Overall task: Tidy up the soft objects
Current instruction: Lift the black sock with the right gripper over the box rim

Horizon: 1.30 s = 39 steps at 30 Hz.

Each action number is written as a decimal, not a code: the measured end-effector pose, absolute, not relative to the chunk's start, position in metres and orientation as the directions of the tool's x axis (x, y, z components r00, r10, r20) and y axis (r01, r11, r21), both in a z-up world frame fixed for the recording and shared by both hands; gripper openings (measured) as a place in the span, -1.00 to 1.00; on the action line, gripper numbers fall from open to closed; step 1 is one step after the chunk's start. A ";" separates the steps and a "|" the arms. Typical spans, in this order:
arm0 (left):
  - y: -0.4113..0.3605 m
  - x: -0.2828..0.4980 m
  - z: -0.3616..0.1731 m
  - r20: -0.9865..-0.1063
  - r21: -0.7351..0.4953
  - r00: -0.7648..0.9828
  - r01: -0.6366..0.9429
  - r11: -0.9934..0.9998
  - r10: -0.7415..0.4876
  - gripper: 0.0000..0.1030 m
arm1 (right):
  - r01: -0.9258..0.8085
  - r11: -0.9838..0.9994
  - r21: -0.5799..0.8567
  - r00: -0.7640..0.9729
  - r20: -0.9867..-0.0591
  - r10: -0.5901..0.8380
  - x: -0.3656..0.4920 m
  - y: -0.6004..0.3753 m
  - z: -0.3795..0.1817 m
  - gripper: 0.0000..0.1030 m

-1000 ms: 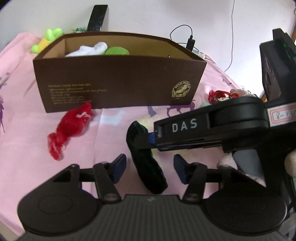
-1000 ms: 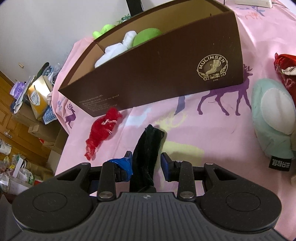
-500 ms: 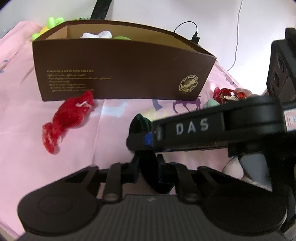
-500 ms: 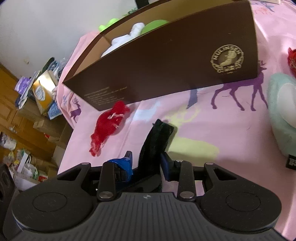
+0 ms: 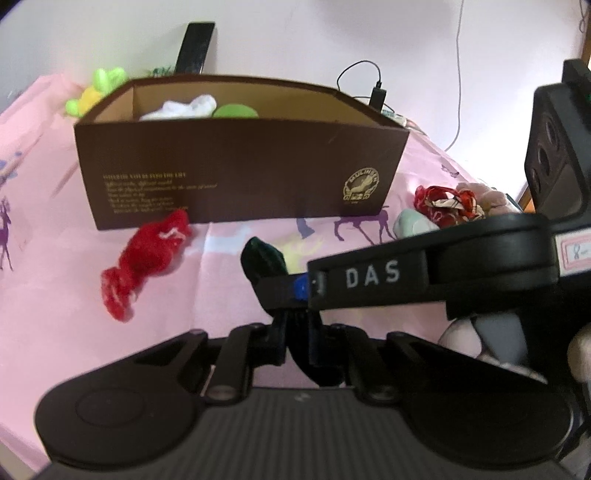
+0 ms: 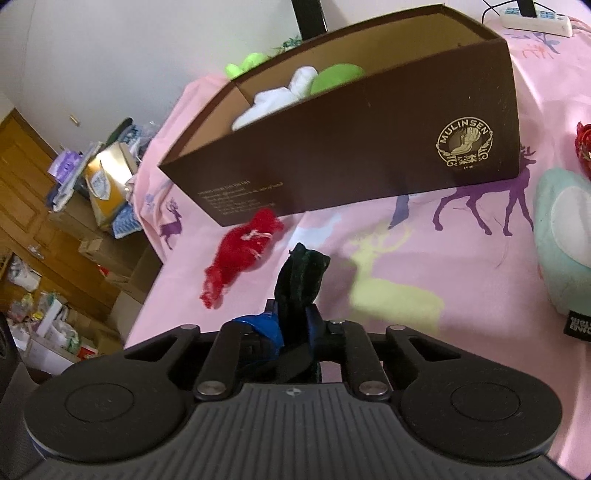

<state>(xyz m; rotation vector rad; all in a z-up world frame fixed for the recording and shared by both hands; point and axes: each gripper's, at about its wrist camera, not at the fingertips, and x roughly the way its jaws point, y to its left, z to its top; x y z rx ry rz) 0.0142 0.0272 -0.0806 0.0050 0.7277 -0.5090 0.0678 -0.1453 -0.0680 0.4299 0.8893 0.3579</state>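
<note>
A dark green velvet pouch (image 5: 263, 260) (image 6: 301, 278) is held just above the pink sheet. My left gripper (image 5: 297, 332) is shut on its near end. My right gripper (image 6: 293, 325) is shut on it too and crosses the left wrist view from the right (image 5: 291, 291). A brown cardboard box (image 5: 240, 170) (image 6: 369, 155) stands behind, holding a white soft item (image 5: 184, 107) (image 6: 280, 99) and a green one (image 5: 234, 110) (image 6: 336, 75). A red fuzzy item (image 5: 147, 254) (image 6: 243, 254) lies in front of the box's left part.
A mint and white plush (image 6: 565, 236) (image 5: 410, 223) and a red patterned cloth (image 5: 443, 201) lie to the right. A yellow-green plush (image 5: 94, 90) sits behind the box's left end. A power strip (image 6: 535, 16) lies at the back. The bed edge drops off at left (image 6: 147, 295).
My left gripper went from open to shut on the pouch's near end. My right gripper closed tighter on it. The pouch has lifted slightly off the sheet.
</note>
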 end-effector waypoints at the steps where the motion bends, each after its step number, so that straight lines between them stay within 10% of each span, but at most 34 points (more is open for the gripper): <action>1: 0.028 0.011 -0.078 -0.631 -0.160 0.638 0.450 0.878 -0.442 -0.89 | -0.126 0.853 0.506 0.585 -0.657 0.476 0.066 -0.146 -0.066 -1.00; 39: 0.056 0.131 0.043 -0.429 0.021 0.781 0.510 0.860 -0.453 -0.89 | -0.236 0.799 0.553 0.747 -0.423 0.513 0.184 -0.142 0.038 -1.00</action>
